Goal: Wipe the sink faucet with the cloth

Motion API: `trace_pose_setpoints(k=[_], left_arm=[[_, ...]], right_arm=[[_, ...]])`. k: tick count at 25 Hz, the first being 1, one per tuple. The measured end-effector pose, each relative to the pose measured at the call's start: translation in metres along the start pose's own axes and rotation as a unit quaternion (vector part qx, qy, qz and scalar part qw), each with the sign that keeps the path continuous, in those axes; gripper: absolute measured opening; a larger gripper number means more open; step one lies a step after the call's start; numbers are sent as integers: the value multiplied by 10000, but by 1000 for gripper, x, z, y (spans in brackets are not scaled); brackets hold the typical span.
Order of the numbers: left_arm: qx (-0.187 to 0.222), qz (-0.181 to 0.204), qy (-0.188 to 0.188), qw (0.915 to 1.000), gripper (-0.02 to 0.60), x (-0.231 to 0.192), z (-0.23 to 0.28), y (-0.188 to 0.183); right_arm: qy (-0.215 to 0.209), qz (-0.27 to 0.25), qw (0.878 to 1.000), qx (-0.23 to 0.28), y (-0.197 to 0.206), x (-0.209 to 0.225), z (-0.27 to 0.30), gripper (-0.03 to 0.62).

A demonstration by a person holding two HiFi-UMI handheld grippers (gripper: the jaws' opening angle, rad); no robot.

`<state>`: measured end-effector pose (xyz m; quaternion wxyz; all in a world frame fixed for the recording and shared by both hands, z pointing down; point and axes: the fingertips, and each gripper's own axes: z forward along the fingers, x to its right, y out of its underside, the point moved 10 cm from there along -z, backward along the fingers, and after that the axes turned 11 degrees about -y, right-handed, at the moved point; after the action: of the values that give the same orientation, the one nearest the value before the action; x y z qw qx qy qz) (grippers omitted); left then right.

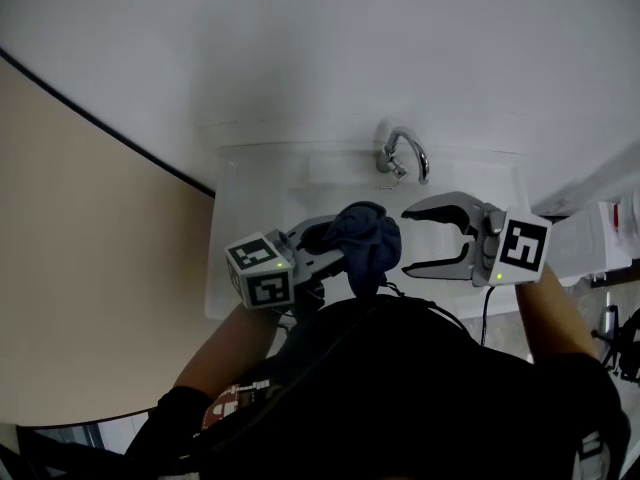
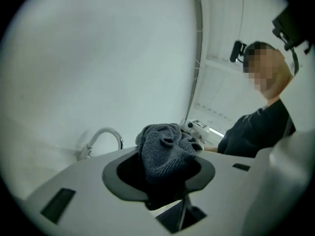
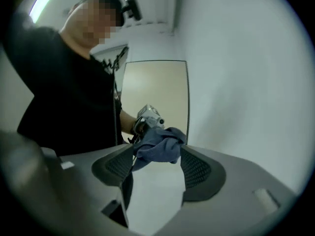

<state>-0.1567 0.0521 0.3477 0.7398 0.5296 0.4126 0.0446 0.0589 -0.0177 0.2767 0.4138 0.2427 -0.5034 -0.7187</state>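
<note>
Starting from the left gripper, a crumpled dark blue terry cloth is seen clamped between its jaws, bulging past the tips. Opposite it, the right gripper is held with jaws wide apart, nothing pinched, its tips just beside the cloth. The curved chrome faucet stands beyond both, untouched, at the back of the white ceramic sink. Wiping is judged not yet begun; the cloth must next be carried forward onto the spout. The left gripper's tips are buried in fabric, and the faucet's base is hard to make out.

A white wall is filling the top of the head view, bordering a beige panel at left. A person in a dark shirt is wearing a head rig; a ceiling light is glowing.
</note>
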Motion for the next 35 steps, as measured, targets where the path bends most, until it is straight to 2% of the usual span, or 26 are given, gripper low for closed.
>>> trace_pose_setpoints(k=[3,5,6,8,9,11,15,17,19,21,23,26,29,31,33,35], left_arm=[[-26,-699,228,9973,160,3,8,-4],[-92,-857,349,9957,160,6,14,-2],[-164,-755,350,9964,160,8,17,0],[-374,-310,221,9986,160,12,22,6],[-487,-71,134,9987,160,15,24,8],[-692,321,35,9971,160,22,28,9],[-1170,958,-103,9884,162,36,42,13],[-1276,1041,-60,9863,163,30,42,23],[-1181,964,-33,9883,153,15,40,30],[-1093,897,-296,9895,135,-6,39,31],[-1144,968,-823,9853,130,-39,42,30],[-1465,1226,-1745,9660,130,-96,63,28],[-1800,1261,-2464,9439,129,-152,103,27],[-2044,1396,-2864,9256,129,-183,134,26],[-2408,1878,-3204,8967,129,-206,167,28],[-2765,2509,-3432,8619,129,-222,199,32]], right_arm=[[520,-1097,9917,-422,1,-10,16,272],[844,-1342,9871,-242,1,-7,18,268],[932,-1090,9896,74,2,-3,13,257],[1072,-234,9910,768,5,6,1,192],[1109,-4,9896,911,8,10,-3,151],[1107,167,9899,876,12,16,-3,65],[811,447,9949,395,16,18,13,38],[678,636,9953,261,24,19,20,38],[664,885,9928,461,34,19,11,44],[981,1169,9848,835,48,17,-16,64],[1599,1500,9702,1026,70,11,-50,64],[2414,2202,9398,1005,120,-9,-89,64],[2723,2837,9151,894,162,-37,-106,64],[2788,3085,9062,771,181,-53,-107,64],[2834,3199,9020,611,195,-67,-109,63],[2897,3304,8967,525,207,-79,-116,63]])
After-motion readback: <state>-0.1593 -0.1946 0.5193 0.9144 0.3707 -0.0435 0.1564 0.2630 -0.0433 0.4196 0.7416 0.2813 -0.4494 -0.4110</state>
